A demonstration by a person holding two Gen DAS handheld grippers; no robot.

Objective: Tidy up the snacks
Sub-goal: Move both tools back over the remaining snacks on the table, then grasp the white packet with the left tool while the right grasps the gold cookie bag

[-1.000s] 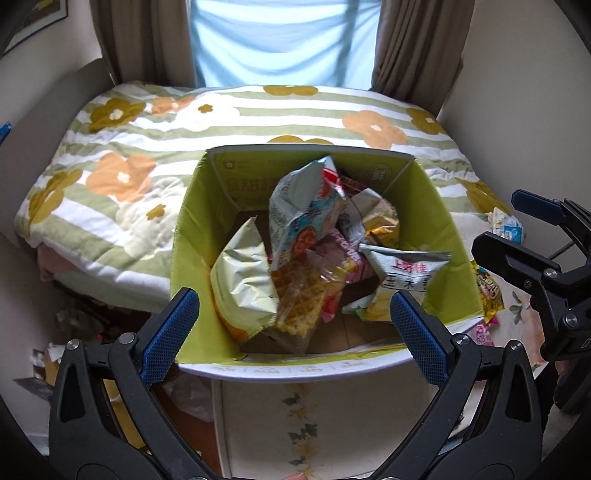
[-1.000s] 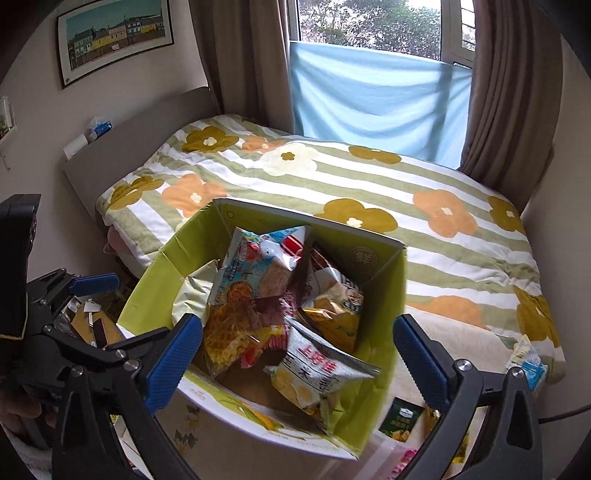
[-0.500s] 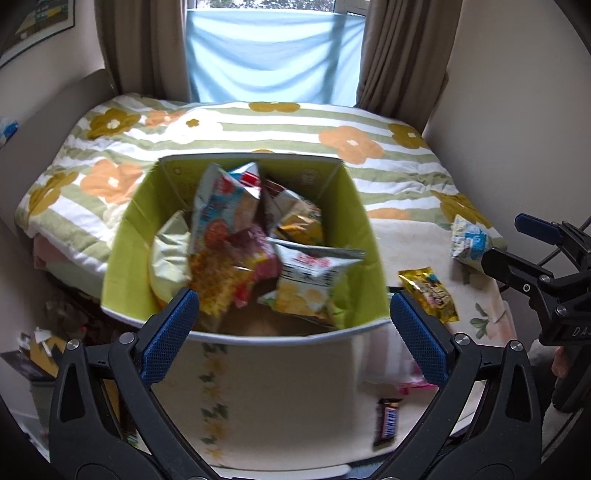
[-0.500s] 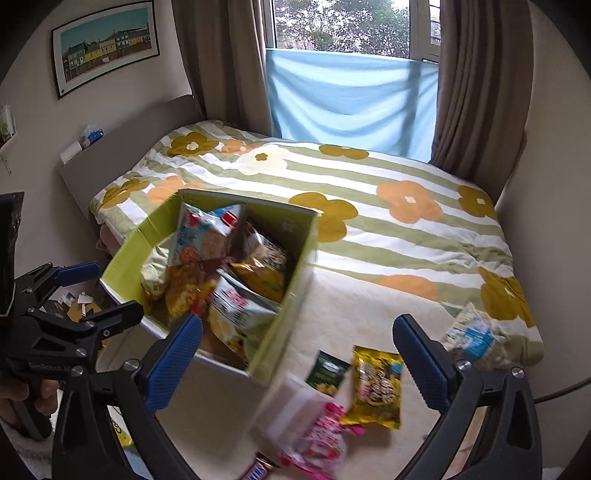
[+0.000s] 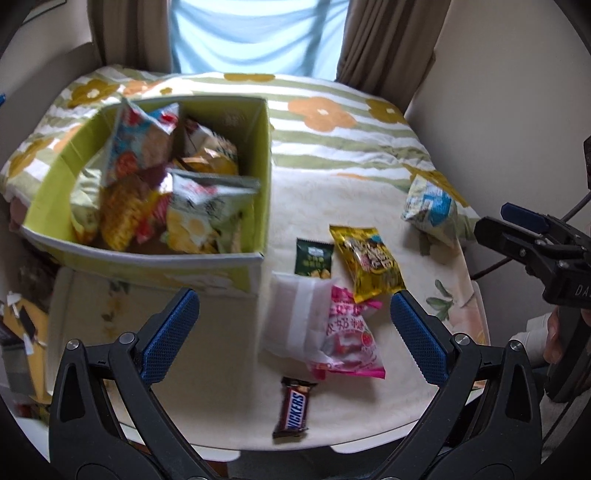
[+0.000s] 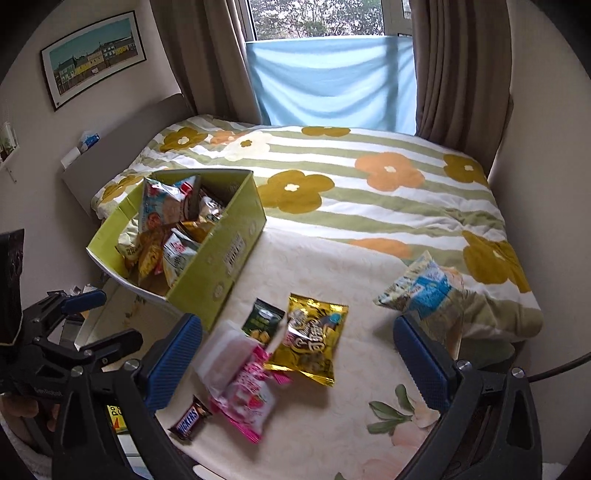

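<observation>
Both hand-held grippers, the left point(image 5: 294, 325) and the right point(image 6: 297, 356), hung wide and empty, having swung in the last second from above the green box point(image 5: 236, 271) to the loose snacks beside it, so a pick seemed next. Nearest lay the chocolate bar point(image 5: 293, 410) on the cream blanket point(image 5: 207, 369), its long axis running toward the box, behind it the pink packet point(image 5: 351, 343) and gold bag point(image 5: 369, 262).

A bed with a green-and-white striped quilt printed with orange and mustard flowers point(image 6: 369, 184) fills the room. Behind the bed, a daylit window point(image 6: 317, 18) has a pale blue cloth point(image 6: 332, 81) across it, between brown curtains point(image 6: 458, 66). Left of the bed, a framed townscape picture point(image 6: 94, 57) hangs on the beige wall.
</observation>
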